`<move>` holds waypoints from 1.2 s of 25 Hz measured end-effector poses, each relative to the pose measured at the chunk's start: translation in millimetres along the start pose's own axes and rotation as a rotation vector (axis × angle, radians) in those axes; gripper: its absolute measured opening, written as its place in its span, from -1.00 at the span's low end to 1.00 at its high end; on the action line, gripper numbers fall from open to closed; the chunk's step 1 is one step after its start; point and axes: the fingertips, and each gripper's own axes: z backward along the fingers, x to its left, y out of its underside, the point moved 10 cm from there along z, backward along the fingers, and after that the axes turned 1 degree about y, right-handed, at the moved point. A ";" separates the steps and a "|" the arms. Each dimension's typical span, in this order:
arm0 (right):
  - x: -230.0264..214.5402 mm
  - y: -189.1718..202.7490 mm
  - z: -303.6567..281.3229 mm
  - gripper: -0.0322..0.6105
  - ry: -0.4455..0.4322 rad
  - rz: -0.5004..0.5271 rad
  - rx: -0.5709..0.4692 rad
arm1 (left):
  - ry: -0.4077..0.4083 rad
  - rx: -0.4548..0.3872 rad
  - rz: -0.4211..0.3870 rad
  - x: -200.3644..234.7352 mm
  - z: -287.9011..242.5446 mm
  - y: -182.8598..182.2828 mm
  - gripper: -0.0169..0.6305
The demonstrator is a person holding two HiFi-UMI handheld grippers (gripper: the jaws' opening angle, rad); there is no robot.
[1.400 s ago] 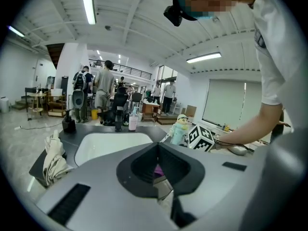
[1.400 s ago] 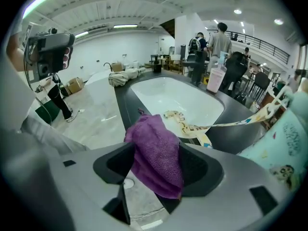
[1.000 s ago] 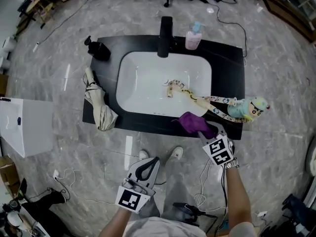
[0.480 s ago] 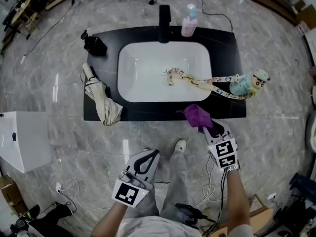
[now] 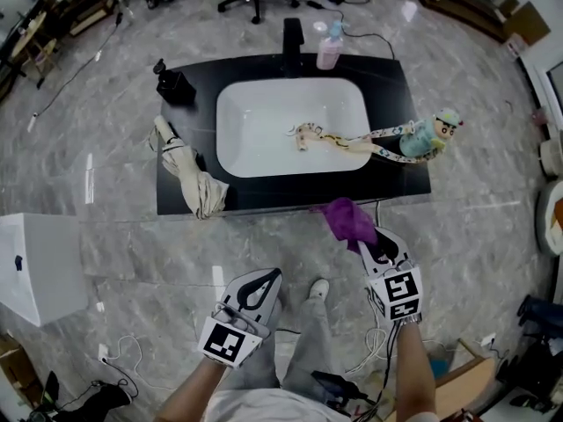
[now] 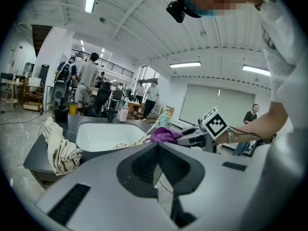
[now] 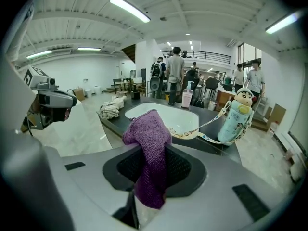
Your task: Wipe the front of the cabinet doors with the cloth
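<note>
Its jaws just closed onto the purple cloth (image 5: 347,220), the right gripper (image 5: 378,248) hangs just off the surface's (image 5: 264,202) front edge with the cabinet doors (image 7: 113,133) ahead and below, while the left gripper (image 5: 264,280), jaws together and empty, sits farther back.

Left gripper (image 5: 274,273): pale grey-white shell with a black teardrop recess behind the jaws, and a cube (image 5: 225,345) of black-and-white square markers at the rear. Right gripper (image 5: 367,243): same build, its marker cube (image 5: 396,290) likewise black on white. In the gripper views each housing is smooth matte grey, with dark slotted vents (image 6: 67,203) to either side of the recess. The person wears a white short-sleeved top (image 6: 284,57), grey trousers (image 5: 295,341) and a light shoe (image 5: 318,288). A black camera unit (image 6: 174,11) sits at the head. There is a band (image 6: 230,136) on the right wrist, apparently a metal watch; it is too small to confirm.
</note>
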 end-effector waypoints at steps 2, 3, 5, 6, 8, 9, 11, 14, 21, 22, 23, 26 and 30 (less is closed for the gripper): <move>1.6 1.9 7.7 -0.56 -0.009 -0.037 -0.019 | -0.008 0.011 -0.003 -1.9 3.3 4.9 -0.93; 1.3 5.0 11.0 -0.56 -0.016 -0.065 -0.031 | -0.012 0.006 -0.005 -4.1 3.6 5.8 -0.93; -1.8 15.3 17.7 -0.55 -0.023 -0.125 -0.056 | -0.020 -0.013 0.004 -12.0 0.7 6.4 -0.93; -4.3 22.3 21.6 -0.55 -0.022 -0.148 -0.068 | -0.027 -0.016 0.005 -16.9 -1.4 8.3 -0.93; -10.1 38.6 31.3 -0.55 -0.012 -0.176 -0.090 | -0.043 -0.020 -0.006 -28.3 -5.8 13.4 -0.93; -13.4 47.7 36.7 -0.55 -0.004 -0.184 -0.100 | -0.055 -0.024 -0.017 -35.0 -8.0 15.4 -0.93; -21.3 66.9 47.5 -0.55 0.014 -0.195 -0.113 | -0.084 -0.039 -0.037 -50.8 -12.3 19.8 -0.93; -36.1 97.4 61.2 -0.55 0.023 -0.222 -0.111 | -0.123 -0.068 -0.052 -77.4 -17.3 30.8 -0.93; -69.8 155.3 77.5 -0.55 0.048 -0.360 -0.079 | -0.109 -0.078 -0.056 -112.0 -31.0 54.5 -0.93; -71.0 161.9 76.7 -0.55 0.070 -0.385 -0.083 | -0.097 -0.069 -0.055 -111.0 -33.0 59.2 -0.93; -72.4 167.9 74.2 -0.55 0.096 -0.410 -0.090 | -0.083 -0.062 -0.056 -108.5 -35.9 64.1 -0.93; -77.0 182.7 59.0 -0.55 0.195 -0.449 -0.123 | -0.042 -0.042 -0.061 -93.0 -48.2 83.2 -0.93; -72.2 201.7 33.3 -0.55 0.289 -0.526 -0.172 | -0.025 -0.027 -0.038 -63.3 -48.3 120.7 -0.93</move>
